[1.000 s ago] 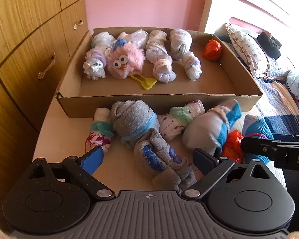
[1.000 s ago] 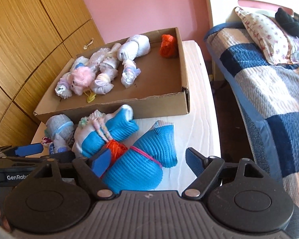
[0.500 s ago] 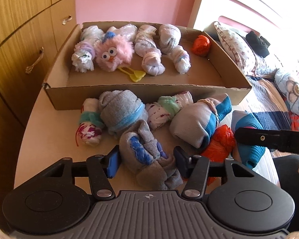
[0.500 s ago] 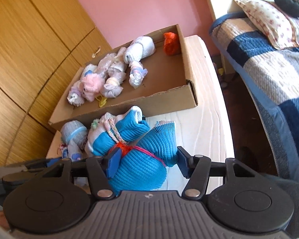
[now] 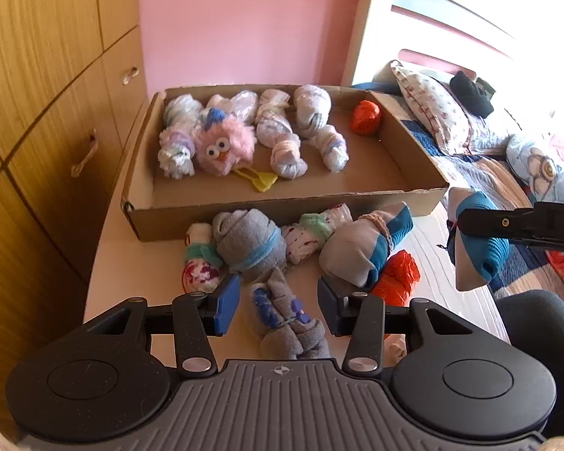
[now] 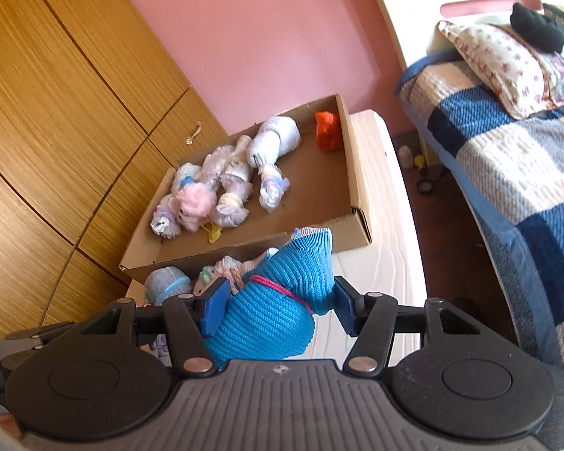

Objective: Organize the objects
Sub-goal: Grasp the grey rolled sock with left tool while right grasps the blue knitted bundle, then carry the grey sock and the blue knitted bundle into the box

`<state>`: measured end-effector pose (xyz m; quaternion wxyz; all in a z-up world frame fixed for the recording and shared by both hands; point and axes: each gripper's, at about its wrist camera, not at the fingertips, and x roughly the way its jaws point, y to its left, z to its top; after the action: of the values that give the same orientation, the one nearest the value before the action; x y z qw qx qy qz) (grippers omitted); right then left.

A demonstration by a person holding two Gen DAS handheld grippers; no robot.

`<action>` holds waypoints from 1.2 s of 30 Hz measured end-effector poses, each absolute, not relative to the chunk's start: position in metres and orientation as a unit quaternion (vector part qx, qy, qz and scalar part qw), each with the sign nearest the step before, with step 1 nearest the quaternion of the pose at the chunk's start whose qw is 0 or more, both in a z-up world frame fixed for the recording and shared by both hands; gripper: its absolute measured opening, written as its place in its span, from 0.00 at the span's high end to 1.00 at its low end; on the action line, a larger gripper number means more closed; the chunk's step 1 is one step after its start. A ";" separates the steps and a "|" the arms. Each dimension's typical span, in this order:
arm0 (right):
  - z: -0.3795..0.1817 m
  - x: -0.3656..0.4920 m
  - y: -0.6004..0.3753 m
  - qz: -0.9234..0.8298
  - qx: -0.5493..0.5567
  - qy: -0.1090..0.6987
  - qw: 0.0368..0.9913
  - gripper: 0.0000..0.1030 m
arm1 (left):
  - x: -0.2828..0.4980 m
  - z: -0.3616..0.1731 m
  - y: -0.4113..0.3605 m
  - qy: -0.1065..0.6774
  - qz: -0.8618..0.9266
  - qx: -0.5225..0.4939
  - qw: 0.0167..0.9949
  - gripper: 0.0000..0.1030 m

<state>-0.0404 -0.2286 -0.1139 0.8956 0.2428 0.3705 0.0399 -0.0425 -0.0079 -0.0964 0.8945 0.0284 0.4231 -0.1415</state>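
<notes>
My left gripper (image 5: 278, 310) has a grey sock bundle with blue marks (image 5: 285, 319) between its jaws; they are closing on it and it hangs just above the white table (image 5: 139, 263). My right gripper (image 6: 278, 308) is shut on a blue knitted sock bundle (image 6: 274, 323) tied with pink cord. In the left wrist view that blue bundle (image 5: 477, 248) hangs above the table's right side. Behind it stands a cardboard box (image 5: 282, 212) with several rolled socks, a pink fluffy toy (image 5: 223, 146) and an orange bundle (image 5: 364, 117).
In front of the box lie a grey roll with a blue band (image 5: 250, 244), a grey-and-teal bundle (image 5: 361, 255), two white-and-green bundles and an orange bag (image 5: 398, 278). A wooden wardrobe (image 5: 37, 150) rises at the left. A quilted bed (image 6: 507, 150) is to the right.
Both grippers went from wide open to closed around their bundles. Both then rose, and the grey and blue bundles came up off the table with them.
</notes>
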 end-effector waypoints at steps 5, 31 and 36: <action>-0.119 -0.043 -0.225 0.044 0.231 0.379 0.895 0.47 | -0.043 -0.108 -0.003 0.437 -0.133 0.027 0.889 0.56; -0.116 -0.044 -0.227 0.055 0.206 0.385 0.898 0.47 | -0.036 -0.123 -0.005 0.456 -0.136 -0.015 0.879 0.61; -0.100 -0.042 -0.230 0.064 0.189 0.374 0.906 0.47 | -0.039 -0.089 -0.001 0.438 -0.139 -0.002 0.888 0.61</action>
<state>-0.0415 -0.2303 -0.0997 0.9056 0.1890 0.3743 0.0635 -0.0392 -0.0010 -0.0892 0.8879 -0.0020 0.4384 -0.1395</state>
